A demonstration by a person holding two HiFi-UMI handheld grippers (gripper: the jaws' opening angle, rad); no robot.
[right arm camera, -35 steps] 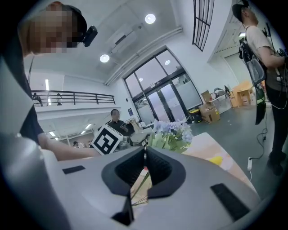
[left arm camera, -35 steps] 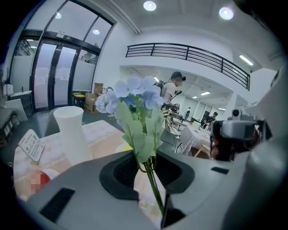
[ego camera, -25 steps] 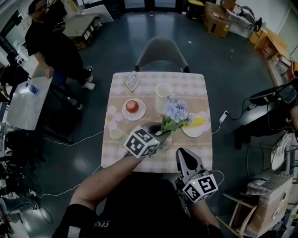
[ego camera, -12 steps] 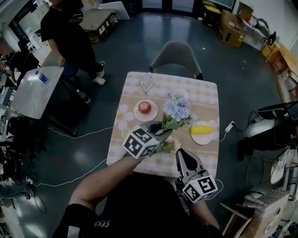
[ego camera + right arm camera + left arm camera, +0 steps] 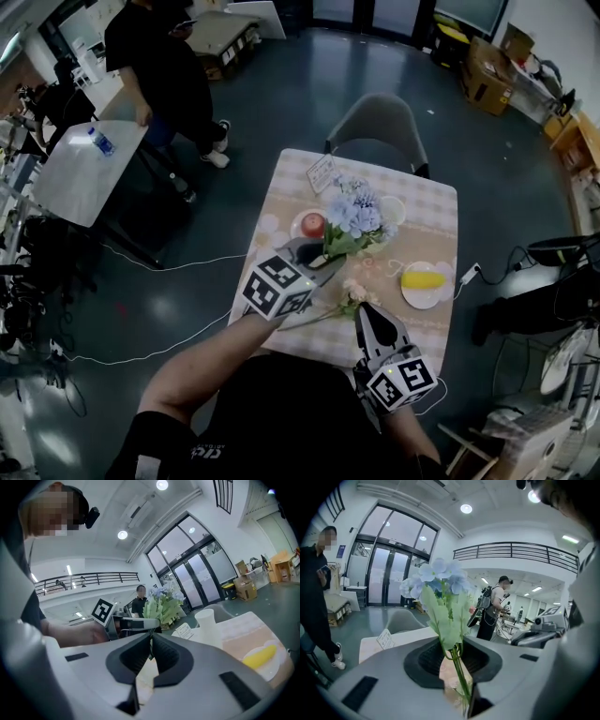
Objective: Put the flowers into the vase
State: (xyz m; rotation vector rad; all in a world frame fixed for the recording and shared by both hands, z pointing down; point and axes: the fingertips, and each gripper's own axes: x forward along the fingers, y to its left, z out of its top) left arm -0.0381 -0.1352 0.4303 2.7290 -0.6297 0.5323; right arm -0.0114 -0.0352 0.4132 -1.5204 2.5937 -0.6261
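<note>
The task is sitting at its carrying stage: no flower is showing in the white vase (image 5: 206, 623) yet, which is standing on the checked table (image 5: 433, 217). The left gripper (image 5: 323, 259) is clamping the green stem (image 5: 458, 670) of a blue hydrangea sprig (image 5: 357, 212). Its bloom is rising upright just ahead of the jaws and, in the head view, overlapping the vase's near side, so lowering the stem into the mouth is what is remaining. A second, pale pink flower (image 5: 353, 291) is lying on the table just ahead of the right gripper (image 5: 365, 310), whose jaws are pressing together on nothing; it is probably needing the same trip
</note>
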